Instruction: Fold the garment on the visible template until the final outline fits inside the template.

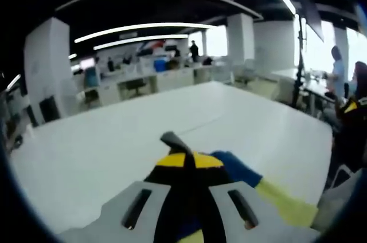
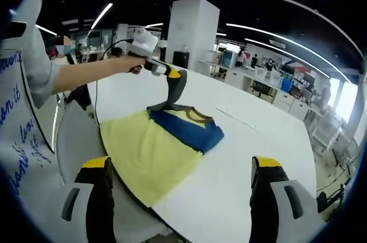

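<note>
Left tool (image 2: 170, 78) pinching a grey sleeve (image 2: 171, 100) of the garment (image 2: 155, 145), lifting it off the worktop (image 2: 252, 134); in the left gripper view, both jaws pressed together on dark cloth, with blue and yellow fabric spilling to the right. Right tool (image 2: 180, 174) spread wide, two yellow-tipped jaws well apart, holding nothing, above the near worktop edge. One garment, yellow with a blue panel, lying folded near the worktop's near corner, brown-trimmed neckline toward the far side. One hand (image 2: 127, 62) gripping the left tool, arm reaching from a grey printed shirt (image 2: 23, 100). One white pillar (image 2: 192, 31) beyond the worktop. Template outline impossible to make out.
</note>
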Available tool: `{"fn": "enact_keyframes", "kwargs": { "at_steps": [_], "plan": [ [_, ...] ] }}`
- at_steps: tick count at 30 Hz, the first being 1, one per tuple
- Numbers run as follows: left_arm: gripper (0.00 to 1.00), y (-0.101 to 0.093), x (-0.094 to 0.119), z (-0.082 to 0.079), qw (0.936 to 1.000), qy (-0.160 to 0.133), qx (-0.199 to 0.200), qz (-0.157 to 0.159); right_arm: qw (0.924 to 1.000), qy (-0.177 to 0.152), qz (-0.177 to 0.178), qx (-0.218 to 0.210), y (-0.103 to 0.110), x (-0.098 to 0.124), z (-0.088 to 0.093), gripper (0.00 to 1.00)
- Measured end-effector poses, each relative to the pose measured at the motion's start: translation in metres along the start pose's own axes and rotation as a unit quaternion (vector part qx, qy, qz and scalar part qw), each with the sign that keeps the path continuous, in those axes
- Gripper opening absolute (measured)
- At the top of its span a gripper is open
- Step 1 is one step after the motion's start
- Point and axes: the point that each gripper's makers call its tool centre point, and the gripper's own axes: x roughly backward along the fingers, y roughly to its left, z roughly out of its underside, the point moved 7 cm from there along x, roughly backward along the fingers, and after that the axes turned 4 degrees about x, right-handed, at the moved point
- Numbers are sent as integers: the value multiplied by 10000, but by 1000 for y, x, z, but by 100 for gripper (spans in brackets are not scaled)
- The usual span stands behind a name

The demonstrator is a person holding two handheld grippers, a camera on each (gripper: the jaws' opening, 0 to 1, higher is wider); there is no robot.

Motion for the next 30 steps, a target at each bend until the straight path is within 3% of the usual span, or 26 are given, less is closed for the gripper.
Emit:
{"fn": "enact_keyframes", "kwargs": {
  "at_steps": [20,30],
  "plan": [
    [0,-40,-28,15,9989,255,62,387,10000,44,-12,0,-5,4,5,100],
    [0,-57,-44,31,9980,392,153,467,9999,105,-17,-53,-4,6,11,100]
  ]
}}
